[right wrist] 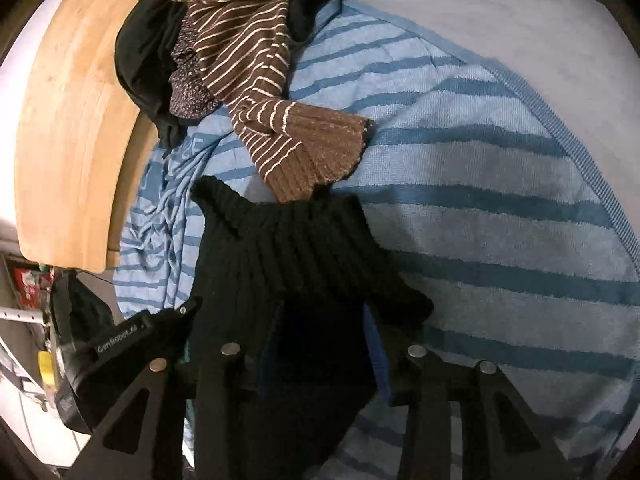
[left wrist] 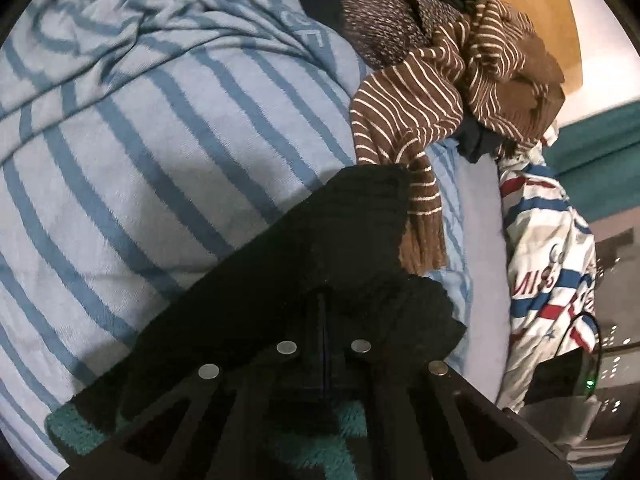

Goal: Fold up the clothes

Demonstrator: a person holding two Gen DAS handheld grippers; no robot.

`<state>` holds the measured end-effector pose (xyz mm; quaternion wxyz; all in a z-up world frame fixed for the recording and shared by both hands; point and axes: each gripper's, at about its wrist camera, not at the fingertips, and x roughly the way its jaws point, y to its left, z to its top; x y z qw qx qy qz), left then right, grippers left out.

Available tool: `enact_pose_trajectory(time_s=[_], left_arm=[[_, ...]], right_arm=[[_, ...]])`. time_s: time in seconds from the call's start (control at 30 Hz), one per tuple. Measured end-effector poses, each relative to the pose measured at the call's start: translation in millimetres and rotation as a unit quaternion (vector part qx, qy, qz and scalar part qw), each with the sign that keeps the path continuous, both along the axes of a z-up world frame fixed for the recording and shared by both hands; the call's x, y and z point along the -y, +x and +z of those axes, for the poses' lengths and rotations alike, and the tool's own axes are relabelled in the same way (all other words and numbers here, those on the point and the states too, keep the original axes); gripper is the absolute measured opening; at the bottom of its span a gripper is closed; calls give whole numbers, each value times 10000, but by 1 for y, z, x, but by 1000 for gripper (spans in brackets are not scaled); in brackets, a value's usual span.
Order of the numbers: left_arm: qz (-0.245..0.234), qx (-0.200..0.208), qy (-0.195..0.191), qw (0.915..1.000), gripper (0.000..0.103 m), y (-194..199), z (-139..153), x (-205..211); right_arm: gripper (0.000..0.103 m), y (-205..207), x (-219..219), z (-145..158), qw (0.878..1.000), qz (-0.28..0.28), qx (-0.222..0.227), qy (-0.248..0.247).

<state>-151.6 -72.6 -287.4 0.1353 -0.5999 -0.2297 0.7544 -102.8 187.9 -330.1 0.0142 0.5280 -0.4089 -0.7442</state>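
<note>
A black ribbed knit garment [left wrist: 280,280] [right wrist: 304,248] lies on a blue-striped towel [left wrist: 140,160] [right wrist: 500,220] spread over the bed. My left gripper [left wrist: 324,312] is shut on one edge of it, with the black cloth bunched around the fingertips. My right gripper [right wrist: 320,320] grips another part; the knit fills the gap between its blue pads and fans out ahead. In the right wrist view the left gripper [right wrist: 188,307] touches the garment's left edge. A brown sweater with white stripes [left wrist: 420,92] [right wrist: 248,40] lies in a heap just beyond, its cuff near the black garment.
A dark speckled garment [left wrist: 380,20] [right wrist: 188,96] and black clothes are piled with the sweater against a wooden headboard [left wrist: 532,8] [right wrist: 72,120]. A white cloth with red and blue print [left wrist: 548,248] hangs off the bed's edge. Teal fabric [left wrist: 80,432] shows under the left gripper.
</note>
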Motion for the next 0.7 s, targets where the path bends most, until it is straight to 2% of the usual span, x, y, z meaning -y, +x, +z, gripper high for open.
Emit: enact_pose_trajectory(time_s=[0.03, 0.1, 0.17, 0.2, 0.23, 0.27, 0.3, 0.33, 0.4, 0.47, 0.57, 0.7], left_arm=[[-43, -14, -53, 10000, 3, -1, 1, -2], [-146, 126, 288, 9994, 3, 0, 7, 4], [-230, 351, 685, 9968, 5, 4, 15, 15], [-236, 403, 739, 9962, 11, 6, 20, 19], [-240, 328, 678, 9969, 34, 10, 31, 26], [-245, 250, 609, 9975, 49, 15, 42, 33], [-251, 122, 461, 9985, 80, 19, 51, 37], [-278, -141, 226, 9993, 84, 24, 63, 41], [-523, -394, -104, 9978, 84, 30, 76, 41], [-779, -272, -303, 9961, 84, 32, 74, 37], [-998, -172, -489, 9937, 84, 35, 61, 30], [-1015, -17, -670, 9926, 84, 35, 33, 29]], right_arm=[[46, 1, -2, 0, 10000, -42, -9, -68], [55, 4, -8, 0, 9989, -207, -7, -409], [76, 14, -17, 6, 9953, -449, 11, -861], [80, 22, -21, 11, 9928, -613, 16, -1030], [87, 35, -25, 19, 9901, -838, 14, -1123], [91, 48, -27, 26, 9869, -1055, 15, -1223], [93, 62, -27, 31, 9830, -1261, 19, -1335], [97, 73, -24, 33, 9803, -1361, 31, -1428], [97, 83, -10, 30, 9795, -1270, 80, -1559], [97, 90, 5, 26, 9801, -1126, 159, -1627], [97, 75, 28, 10, 9851, -715, 426, -1507], [97, 54, 43, -15, 9874, -406, 712, -1354]])
